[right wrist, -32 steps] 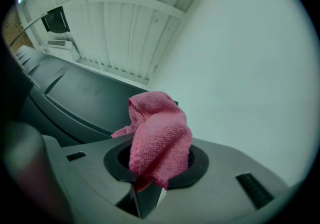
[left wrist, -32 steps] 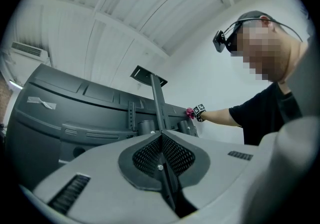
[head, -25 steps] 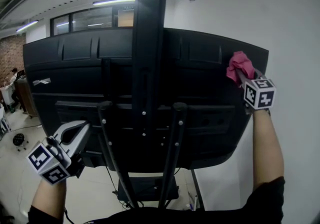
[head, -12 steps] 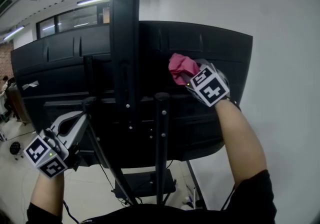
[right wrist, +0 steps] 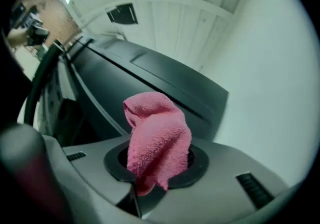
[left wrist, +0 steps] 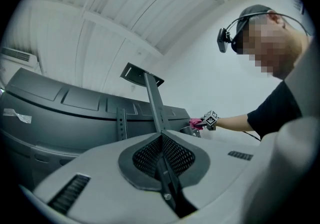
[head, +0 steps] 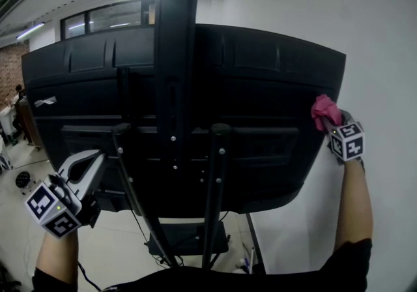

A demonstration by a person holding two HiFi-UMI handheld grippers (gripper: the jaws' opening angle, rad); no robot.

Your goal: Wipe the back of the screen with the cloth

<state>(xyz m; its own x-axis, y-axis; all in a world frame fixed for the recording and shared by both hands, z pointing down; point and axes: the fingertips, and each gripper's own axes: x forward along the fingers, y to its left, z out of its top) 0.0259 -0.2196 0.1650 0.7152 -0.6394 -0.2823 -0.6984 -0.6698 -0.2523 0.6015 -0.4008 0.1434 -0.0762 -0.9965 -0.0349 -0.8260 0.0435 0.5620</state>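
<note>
The black back of the big screen [head: 260,88] fills the head view, fixed to a dark stand column [head: 174,56]. My right gripper [head: 329,122] is shut on a pink cloth [head: 324,110], which lies against the screen's right edge at mid height. In the right gripper view the cloth [right wrist: 157,138] bulges out of the shut right gripper [right wrist: 150,173], with the screen's back [right wrist: 150,75] just beyond it. My left gripper [head: 91,161] is shut on nothing, low by the screen's lower left part. The left gripper [left wrist: 161,140] looks along the screen [left wrist: 75,113] towards the cloth [left wrist: 195,123].
Two slanted stand legs [head: 215,199] run down from the screen to a base [head: 189,242] on the floor. A white wall [head: 378,56] stands close behind the screen's right edge. A strip of tape [head: 47,101] sticks to the screen's left side. Office space lies at the far left.
The right gripper swept the cloth from the screen's upper right corner left to near the column, then back to the right edge, lower down. The left gripper has barely moved.
</note>
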